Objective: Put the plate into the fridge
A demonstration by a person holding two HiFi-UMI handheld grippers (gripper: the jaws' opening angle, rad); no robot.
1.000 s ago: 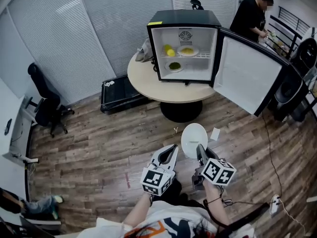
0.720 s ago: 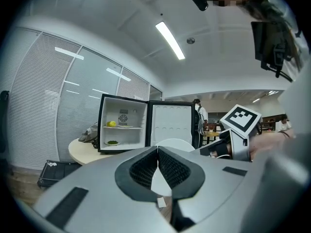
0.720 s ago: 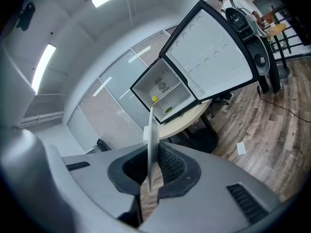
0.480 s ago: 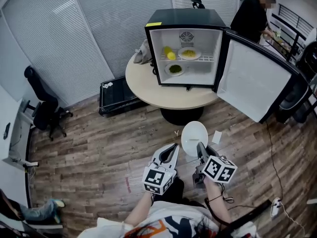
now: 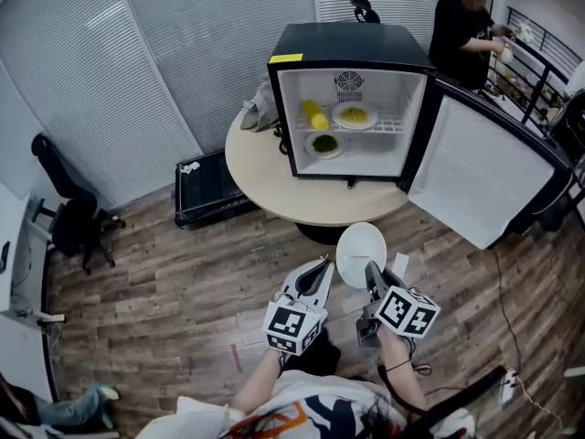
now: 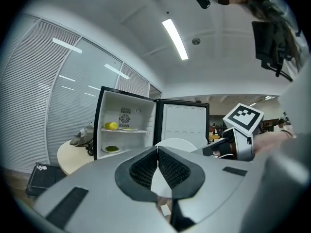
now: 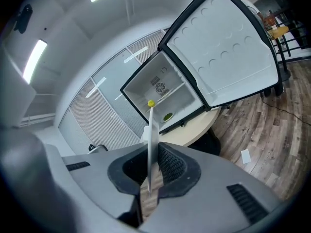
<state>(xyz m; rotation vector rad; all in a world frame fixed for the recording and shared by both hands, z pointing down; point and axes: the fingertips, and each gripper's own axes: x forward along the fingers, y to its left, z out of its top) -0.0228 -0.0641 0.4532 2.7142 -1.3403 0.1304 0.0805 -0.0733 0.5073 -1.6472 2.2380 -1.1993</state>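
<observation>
A white plate (image 5: 360, 252) stands on edge, and my right gripper (image 5: 370, 271) is shut on its near rim. In the right gripper view the plate (image 7: 151, 140) shows edge-on between the pads. My left gripper (image 5: 321, 267) hangs just left of it, shut with nothing in it; its tips (image 6: 158, 150) meet in front of the plate (image 6: 175, 143). The black fridge (image 5: 351, 46) stands on a round table (image 5: 274, 183), its door (image 5: 480, 174) swung open to the right. Inside, a yellow item (image 5: 314, 114) and a plate of yellow food (image 5: 353, 114) are on the upper shelf, a plate of green food (image 5: 324, 144) below.
A person (image 5: 464, 27) stands behind the fridge at the back right. A black crate (image 5: 203, 187) lies on the wood floor left of the table, and an office chair (image 5: 64, 210) is at far left. Cables (image 5: 512, 373) trail at the right.
The fridge and table have come a little nearer and lower in the head view. Both grippers and the held plate keep the same pose. The person at the back has shifted.
</observation>
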